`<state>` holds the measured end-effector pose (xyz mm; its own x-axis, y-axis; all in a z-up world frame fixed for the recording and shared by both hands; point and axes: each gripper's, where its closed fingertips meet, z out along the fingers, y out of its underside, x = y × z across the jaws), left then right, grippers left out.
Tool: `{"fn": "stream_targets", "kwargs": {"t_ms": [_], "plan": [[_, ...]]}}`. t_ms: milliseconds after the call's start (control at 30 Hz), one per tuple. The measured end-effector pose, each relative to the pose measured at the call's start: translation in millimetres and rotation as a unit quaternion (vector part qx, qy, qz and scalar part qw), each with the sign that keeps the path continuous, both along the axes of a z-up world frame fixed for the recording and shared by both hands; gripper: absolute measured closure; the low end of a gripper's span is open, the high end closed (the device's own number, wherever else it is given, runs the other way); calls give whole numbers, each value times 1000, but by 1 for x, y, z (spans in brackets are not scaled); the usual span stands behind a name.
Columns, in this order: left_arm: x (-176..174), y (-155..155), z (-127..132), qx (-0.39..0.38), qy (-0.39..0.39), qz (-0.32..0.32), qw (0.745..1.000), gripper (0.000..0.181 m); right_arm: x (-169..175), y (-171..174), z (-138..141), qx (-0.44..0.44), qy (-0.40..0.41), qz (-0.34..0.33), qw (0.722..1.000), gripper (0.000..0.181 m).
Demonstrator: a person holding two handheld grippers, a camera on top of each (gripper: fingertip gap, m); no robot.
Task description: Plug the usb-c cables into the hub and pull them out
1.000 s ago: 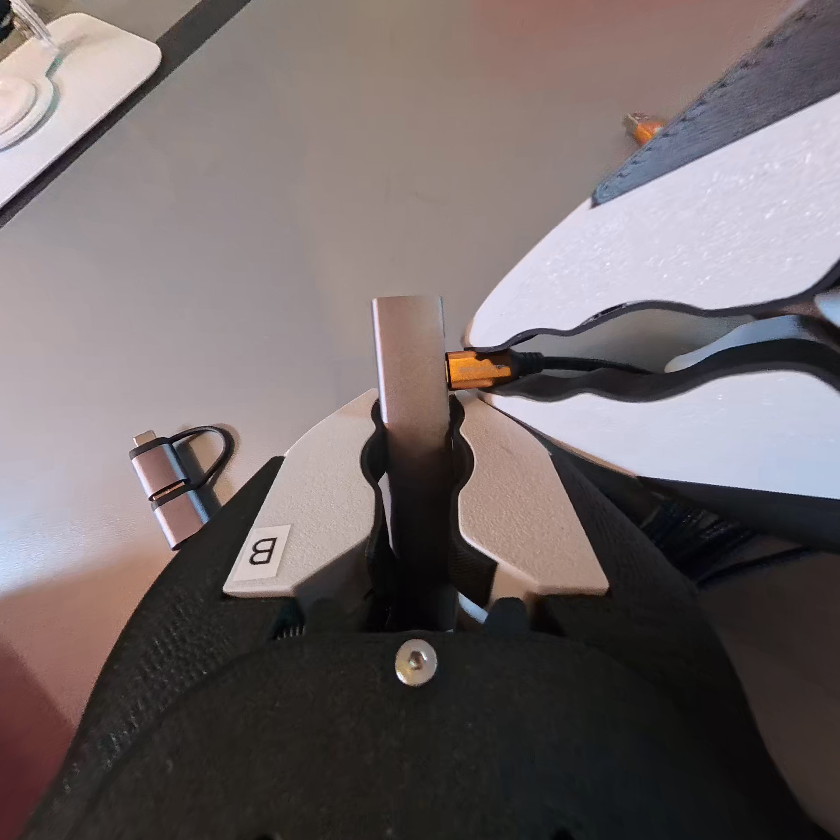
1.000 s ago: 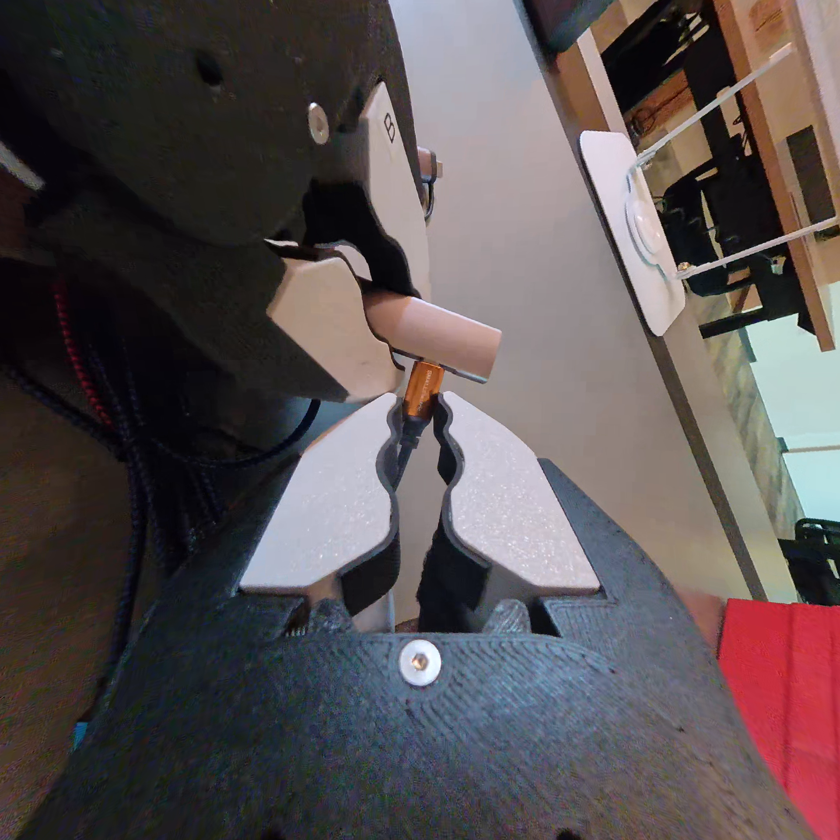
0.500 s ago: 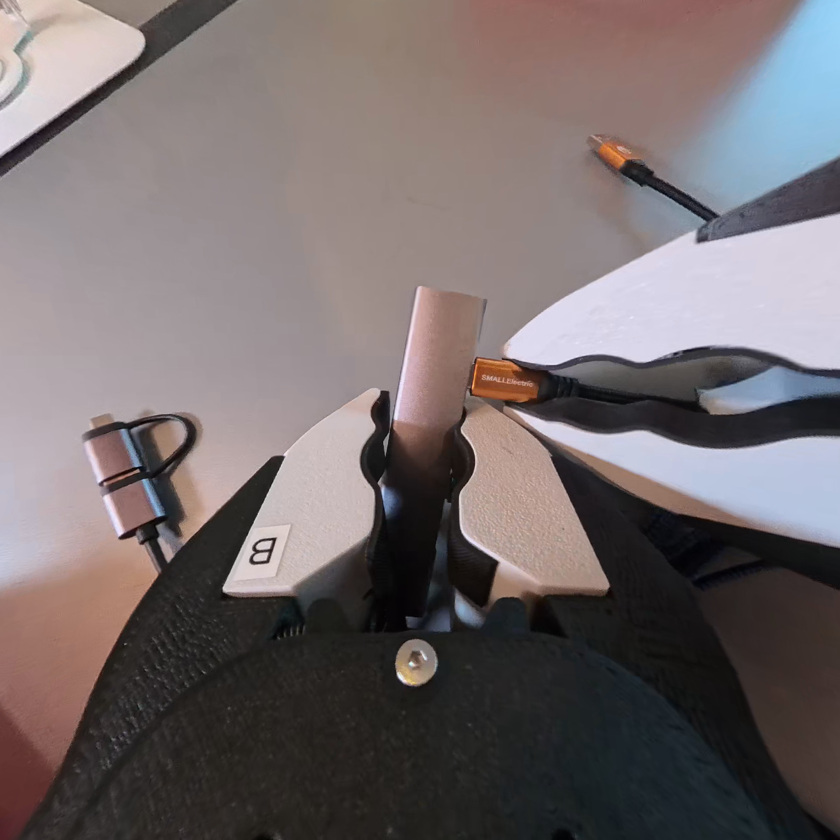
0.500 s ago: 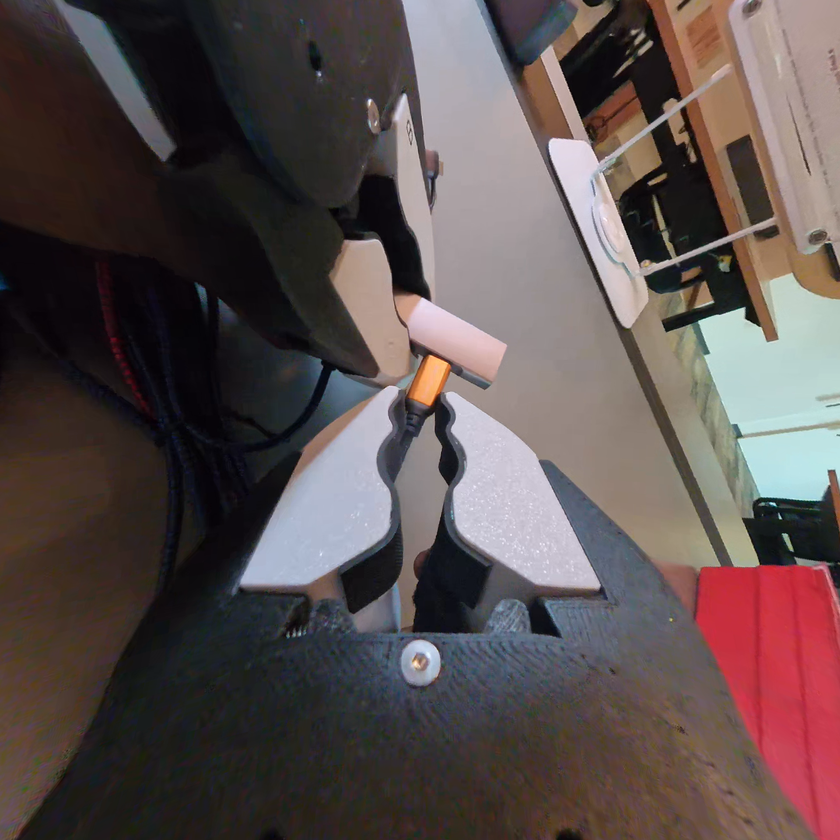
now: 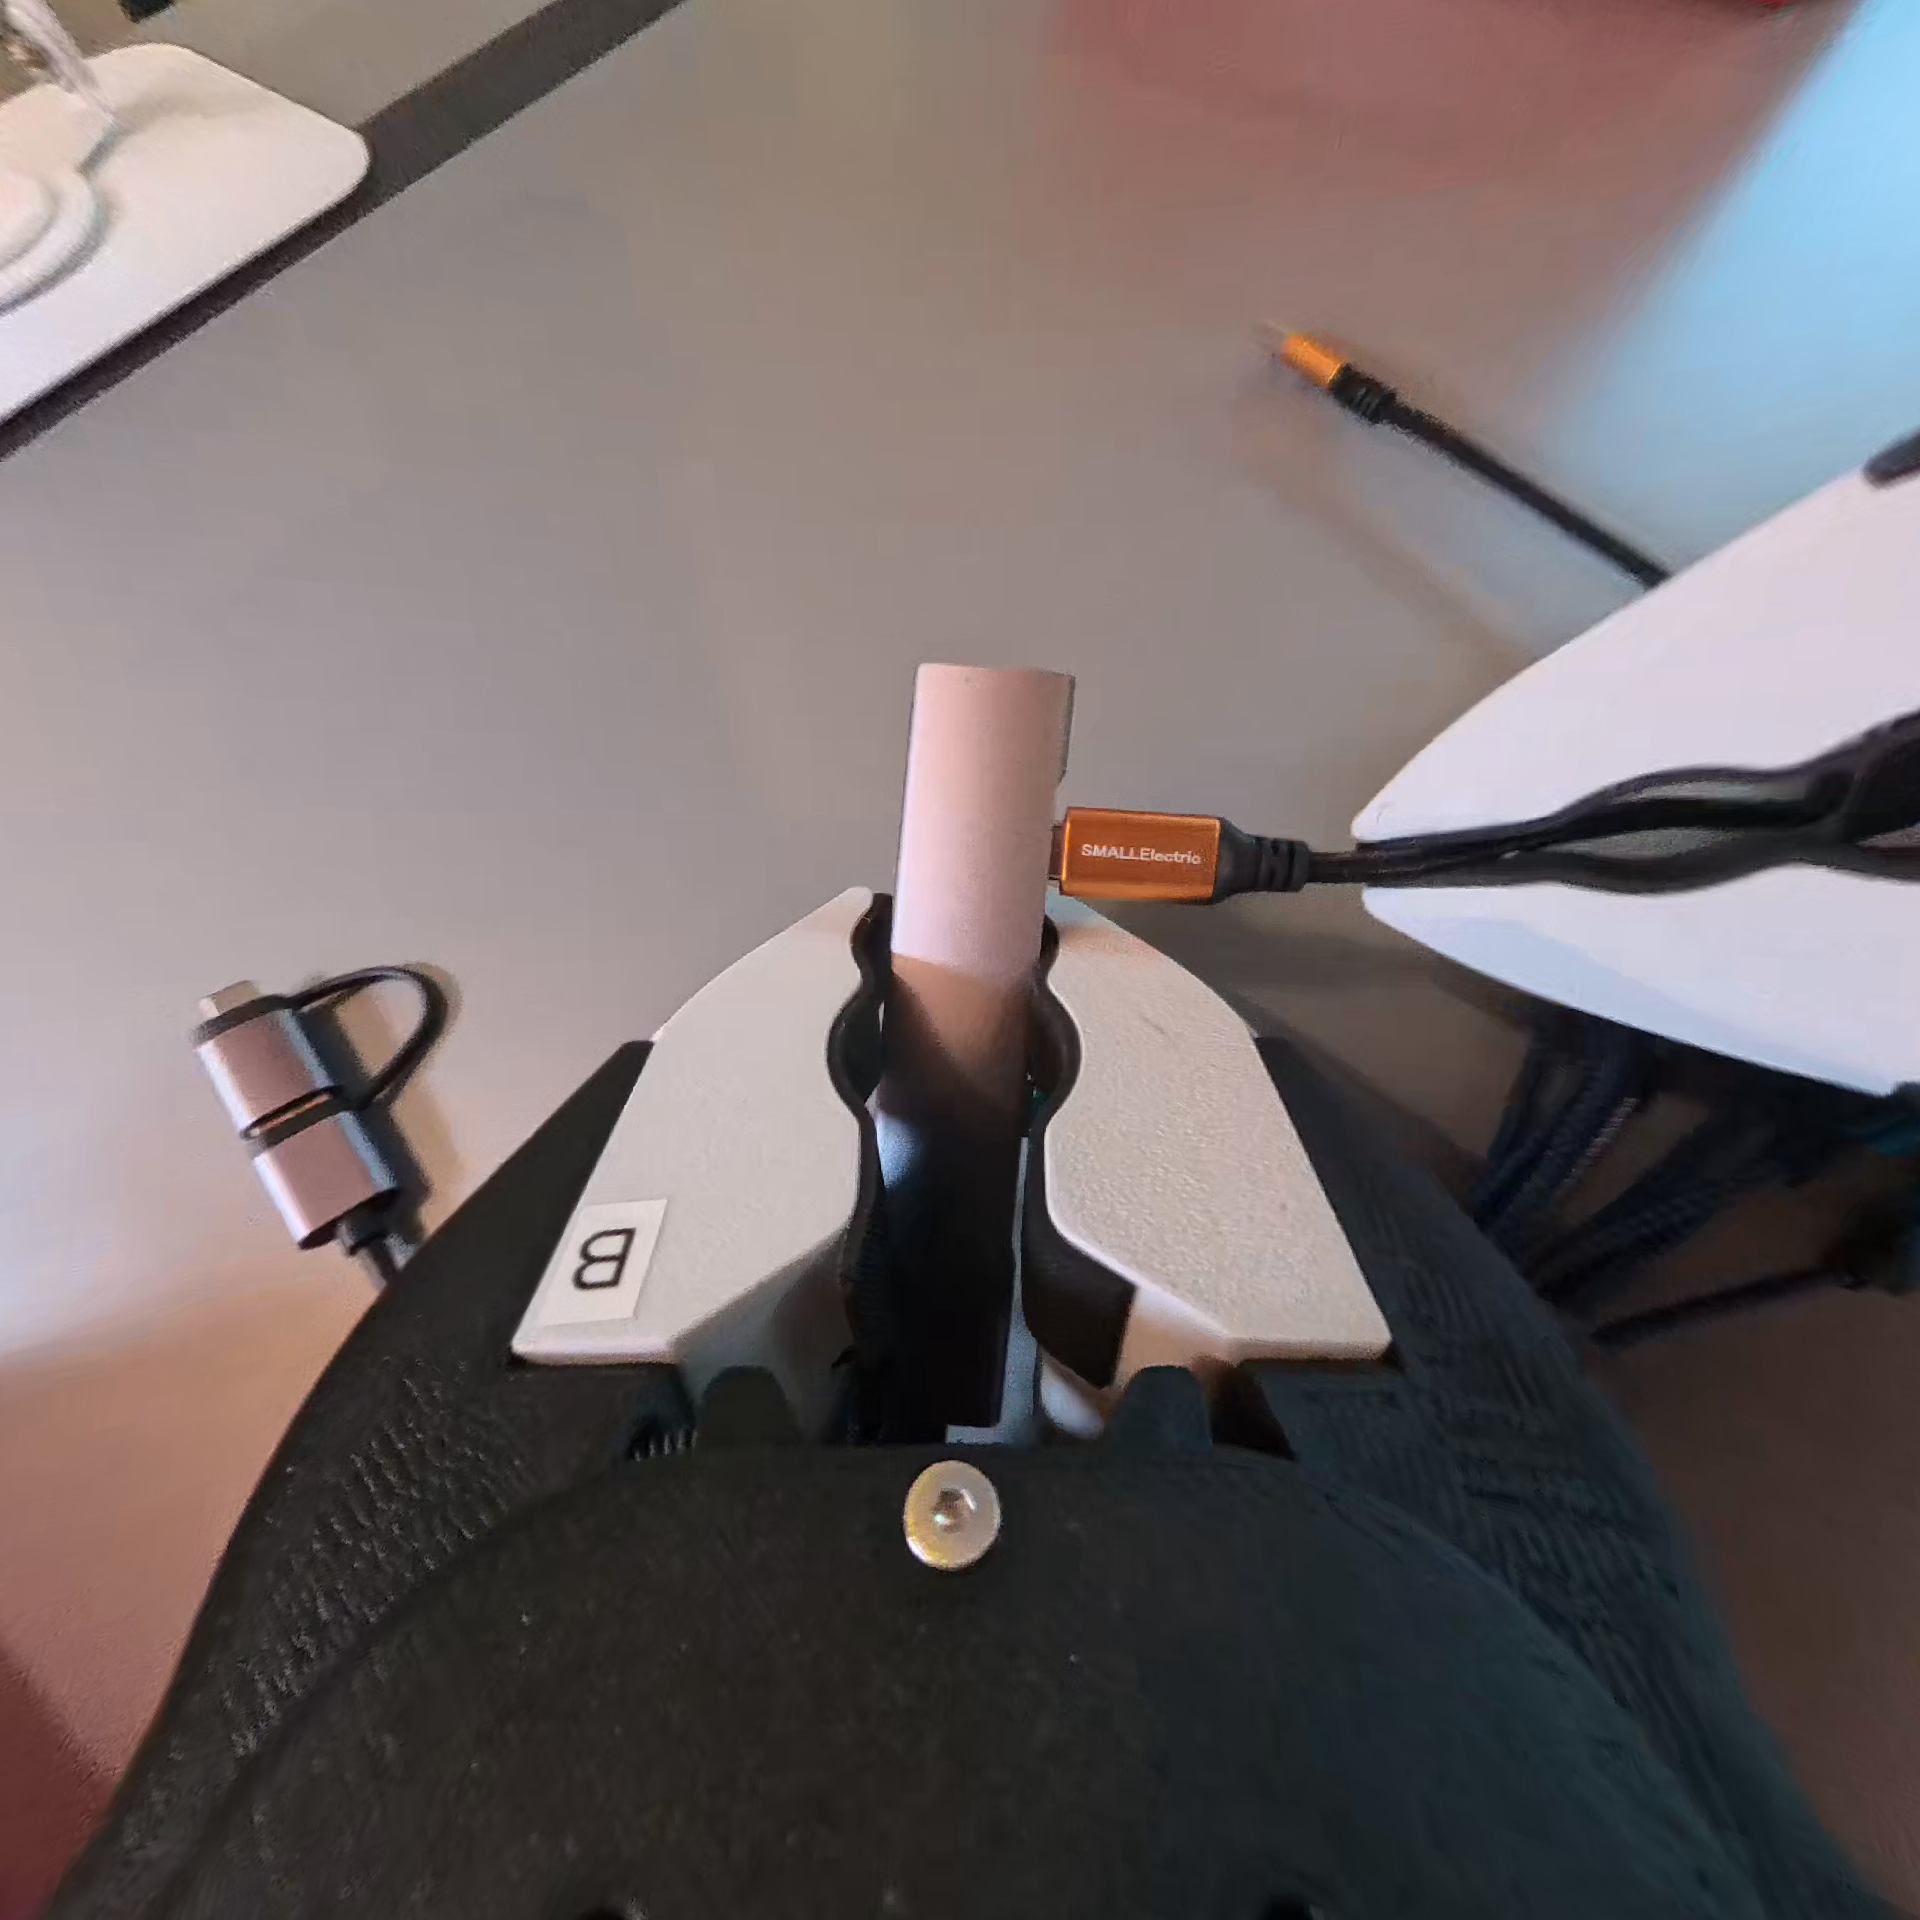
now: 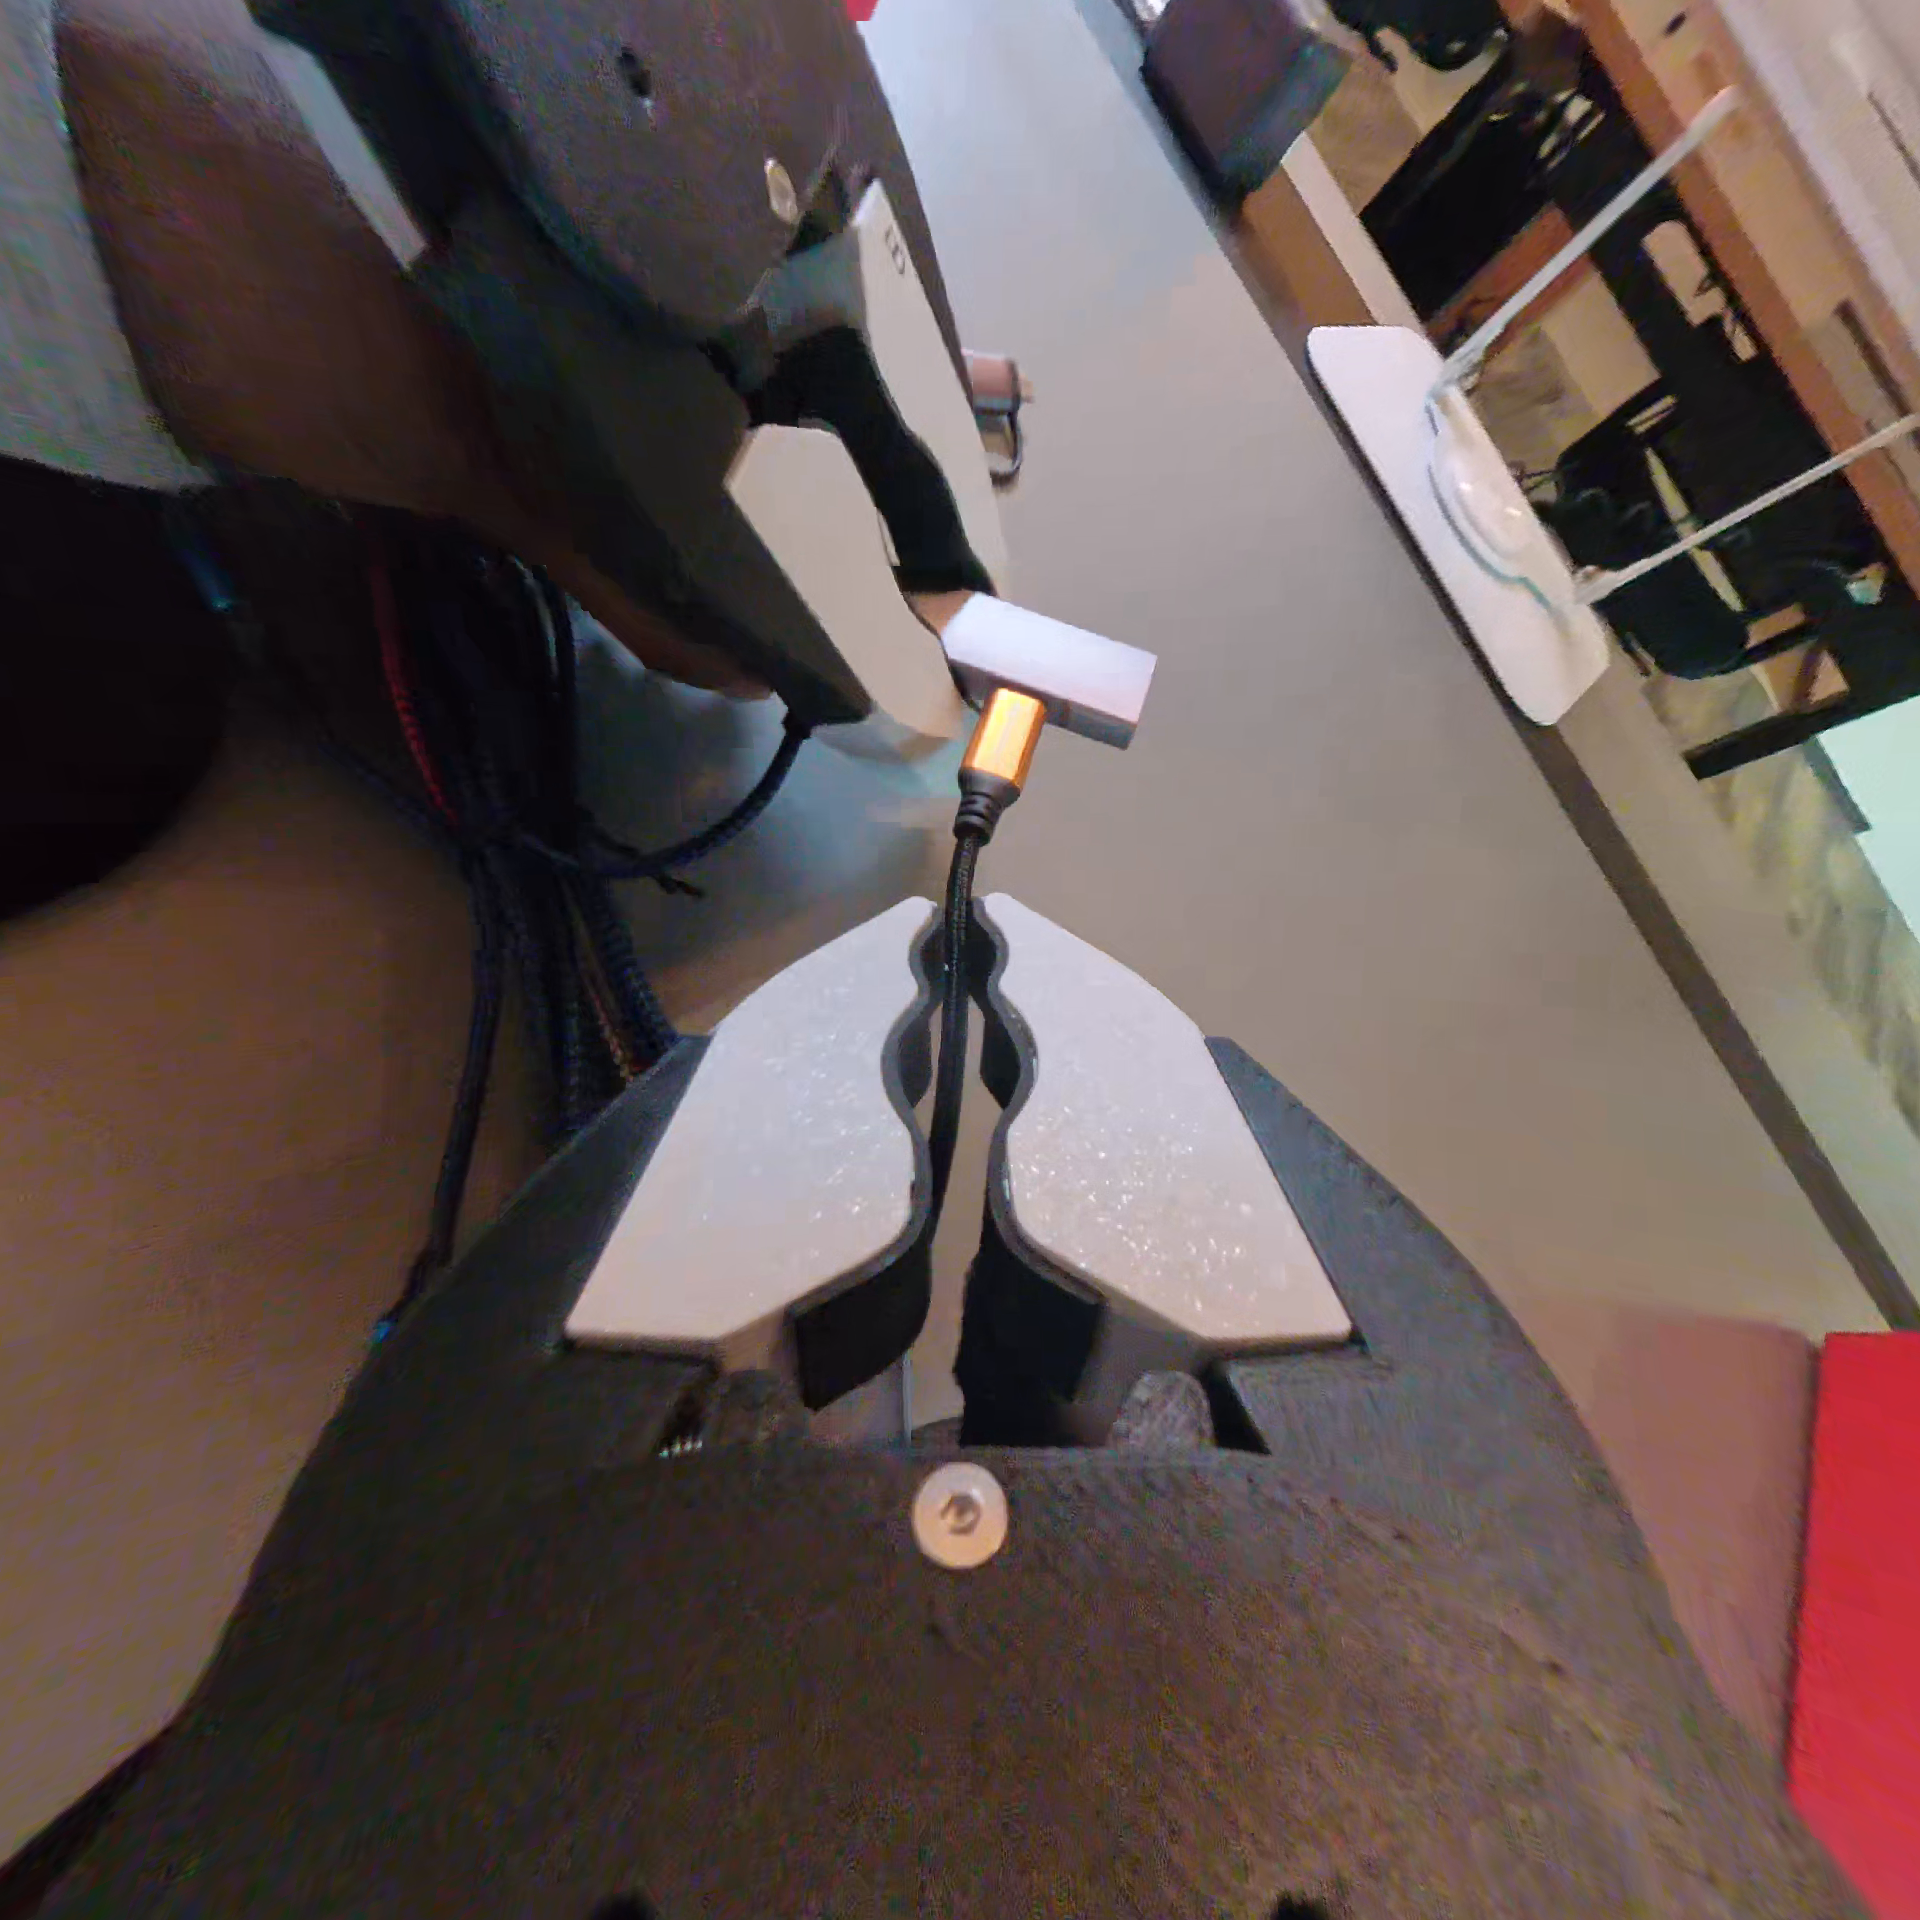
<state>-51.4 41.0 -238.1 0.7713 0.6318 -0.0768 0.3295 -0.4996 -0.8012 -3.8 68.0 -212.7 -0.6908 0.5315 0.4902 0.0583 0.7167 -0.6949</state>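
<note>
My left gripper (image 5: 961, 935) is shut on the grey metal hub (image 5: 982, 810), which stands up out of its jaws. An orange usb-c plug (image 5: 1138, 852) sits in the hub's right side port, with a sliver of its metal tip showing. Its black braided cable (image 5: 1320, 860) runs right into my right gripper (image 5: 1374, 862). In the right wrist view my right gripper (image 6: 961, 914) is shut on that cable (image 6: 951, 1039), a short way behind the orange plug (image 6: 1003, 738) and the hub (image 6: 1049, 665). A second orange plug (image 5: 1314, 358) lies on the grey table.
The hub's own grey plug with a tethered adapter (image 5: 286, 1122) lies on the table at the left. A white stand base (image 5: 156, 229) sits at the table's far left edge. Dark cables (image 6: 540, 831) hang below the left gripper. A red cloth (image 6: 1860, 1610) is at the right. About 6 centimeters separates my left fingertips from my right.
My right gripper has drawn back along the cable, from around the orange plug to the cable behind it. The second orange plug has come into view.
</note>
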Motion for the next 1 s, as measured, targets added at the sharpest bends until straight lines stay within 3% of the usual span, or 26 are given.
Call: {"fn": "stream_targets", "kwargs": {"t_ms": [67,167,233,300,400,500,600,700,833,1000], "plan": [[-2,-2,-3,-19,5,5,1000,157,-4,-3,4,-59,-33,5,998,169],[1,-1,-6,-22,-7,-5,1000,157,-13,-2,16,-144,-51,-21,988,127],[2,0,-7,-33,5,-8,999,157,-16,-3,22,-172,-52,-19,984,116],[2,0,-4,-29,15,-7,999,157,-12,-9,21,-195,-100,7,976,126],[2,1,2,-12,25,-8,1000,157,-9,-13,18,-264,-223,16,938,145],[3,3,7,7,29,-11,999,157,-12,-17,20,-303,-262,30,916,153],[3,3,6,7,27,-11,1000,157,-14,-22,10,-276,-256,29,926,151],[4,3,6,8,24,-13,1000,157,-17,-24,12,-274,-234,30,932,166],[3,3,5,3,26,-11,1000,157,-19,-24,9,-224,-193,36,954,167],[3,2,0,-14,19,-10,1000,157,-27,-25,6,-94,-62,14,994,169]]}}
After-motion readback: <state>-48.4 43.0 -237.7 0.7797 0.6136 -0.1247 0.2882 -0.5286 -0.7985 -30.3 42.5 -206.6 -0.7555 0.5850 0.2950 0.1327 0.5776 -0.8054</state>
